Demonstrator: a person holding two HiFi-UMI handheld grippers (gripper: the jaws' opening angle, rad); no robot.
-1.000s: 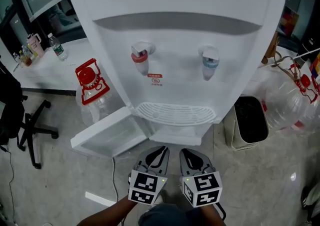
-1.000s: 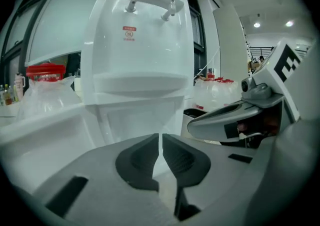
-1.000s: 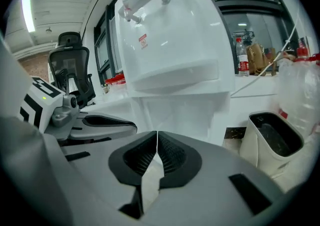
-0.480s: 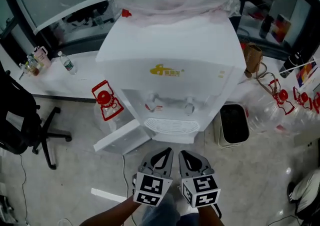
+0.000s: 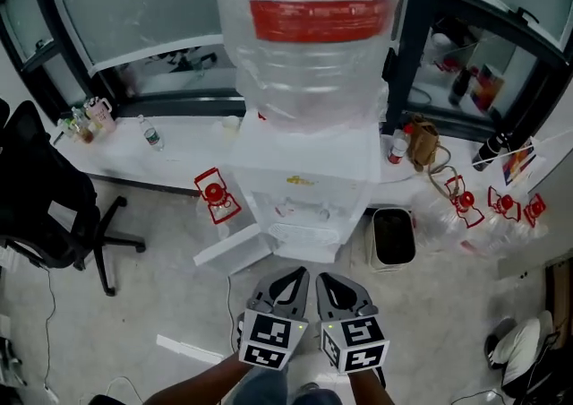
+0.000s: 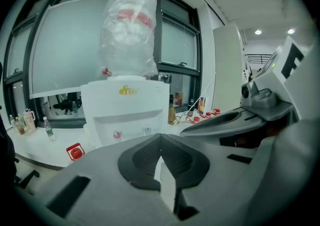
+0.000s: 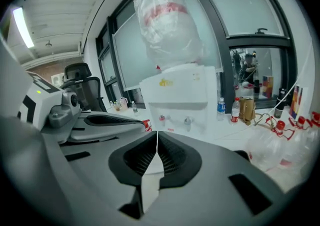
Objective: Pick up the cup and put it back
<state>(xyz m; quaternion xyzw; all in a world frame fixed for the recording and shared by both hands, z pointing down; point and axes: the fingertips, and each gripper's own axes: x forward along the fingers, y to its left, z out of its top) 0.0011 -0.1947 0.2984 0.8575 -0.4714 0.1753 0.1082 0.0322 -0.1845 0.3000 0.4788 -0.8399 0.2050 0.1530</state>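
You hold your left gripper (image 5: 291, 276) and right gripper (image 5: 329, 280) side by side before the water dispenser (image 5: 304, 181) — both sets of jaws pressed together, empty — seemingly well clear of it.

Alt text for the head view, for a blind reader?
White water dispenser topped by a large clear bottle with a red label, seen from above. At the bottom edge the left hand-held gripper and right hand-held gripper sit side by side, both shut and empty. A black bin stands right of the dispenser, a black office chair at far left.
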